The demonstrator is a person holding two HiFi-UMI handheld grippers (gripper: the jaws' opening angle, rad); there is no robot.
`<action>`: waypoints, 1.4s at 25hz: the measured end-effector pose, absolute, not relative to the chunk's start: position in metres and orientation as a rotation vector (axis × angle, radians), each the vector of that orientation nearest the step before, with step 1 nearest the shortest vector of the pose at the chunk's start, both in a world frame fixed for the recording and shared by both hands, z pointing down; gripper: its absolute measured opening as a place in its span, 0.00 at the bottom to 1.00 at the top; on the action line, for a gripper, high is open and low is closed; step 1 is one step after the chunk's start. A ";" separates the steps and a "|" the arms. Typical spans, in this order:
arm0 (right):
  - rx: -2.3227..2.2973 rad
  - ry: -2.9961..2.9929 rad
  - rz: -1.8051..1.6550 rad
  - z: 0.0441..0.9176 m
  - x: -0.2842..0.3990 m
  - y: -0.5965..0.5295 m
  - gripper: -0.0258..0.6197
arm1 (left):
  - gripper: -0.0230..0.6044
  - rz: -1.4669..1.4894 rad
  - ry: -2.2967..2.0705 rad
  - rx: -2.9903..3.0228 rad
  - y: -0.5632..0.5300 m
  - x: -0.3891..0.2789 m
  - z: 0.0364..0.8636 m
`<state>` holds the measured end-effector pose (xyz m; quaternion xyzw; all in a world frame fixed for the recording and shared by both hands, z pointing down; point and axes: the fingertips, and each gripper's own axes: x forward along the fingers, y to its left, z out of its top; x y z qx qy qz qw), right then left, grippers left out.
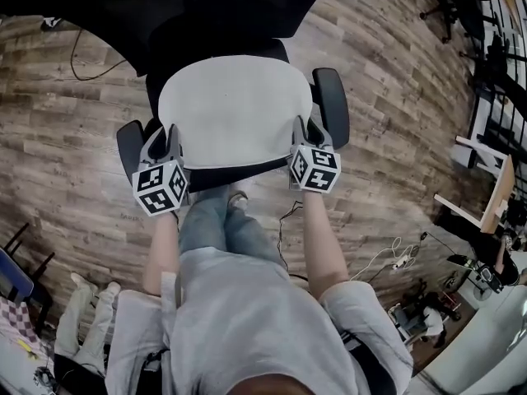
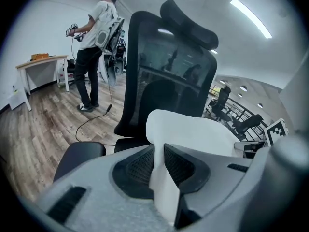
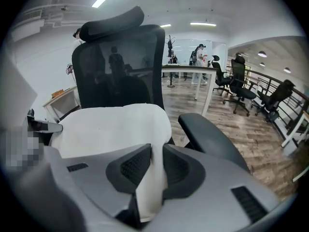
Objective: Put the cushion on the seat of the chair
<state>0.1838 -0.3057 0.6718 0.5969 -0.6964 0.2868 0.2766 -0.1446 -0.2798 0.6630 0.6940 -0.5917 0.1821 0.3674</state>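
A flat white cushion (image 1: pixel 235 109) lies level over the seat of a black office chair (image 1: pixel 331 97), between the chair's two armrests. My left gripper (image 1: pixel 167 148) is shut on the cushion's near left corner (image 2: pixel 161 187). My right gripper (image 1: pixel 306 142) is shut on its near right corner (image 3: pixel 150 185). In both gripper views the white fabric is pinched between the dark ribbed pads and folds up through the jaws. The chair's mesh back (image 2: pixel 164 66) and headrest (image 3: pixel 113 22) stand upright behind the cushion. I cannot tell whether the cushion rests on the seat, which it hides.
Wood-plank floor (image 1: pixel 74 146) surrounds the chair. The holder's legs (image 1: pixel 218 220) stand just before the seat. A cable (image 1: pixel 284 220) runs on the floor nearby. Another person (image 2: pixel 94 42) stands at the far left beside a desk (image 2: pixel 41 64). More office chairs (image 3: pixel 241 81) and a table (image 1: pixel 486 196) stand to the right.
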 end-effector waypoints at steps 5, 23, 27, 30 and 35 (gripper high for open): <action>1.555 -1.826 0.809 0.710 0.183 -0.306 0.13 | 0.13 0.516 -1.515 1.722 -0.276 -0.145 0.698; 1.448 -1.710 0.916 0.808 0.186 -0.313 0.13 | 0.13 0.644 -1.486 1.584 -0.268 -0.143 0.792; 1.422 -1.697 0.923 0.823 0.186 -0.311 0.13 | 0.13 0.665 -1.475 1.563 -0.265 -0.144 0.807; 1.402 -1.685 0.919 0.833 0.186 -0.312 0.14 | 0.14 0.675 -1.471 1.544 -0.265 -0.145 0.817; 1.361 -1.633 0.888 0.848 0.189 -0.309 0.16 | 0.15 0.698 -1.454 1.508 -0.260 -0.147 0.832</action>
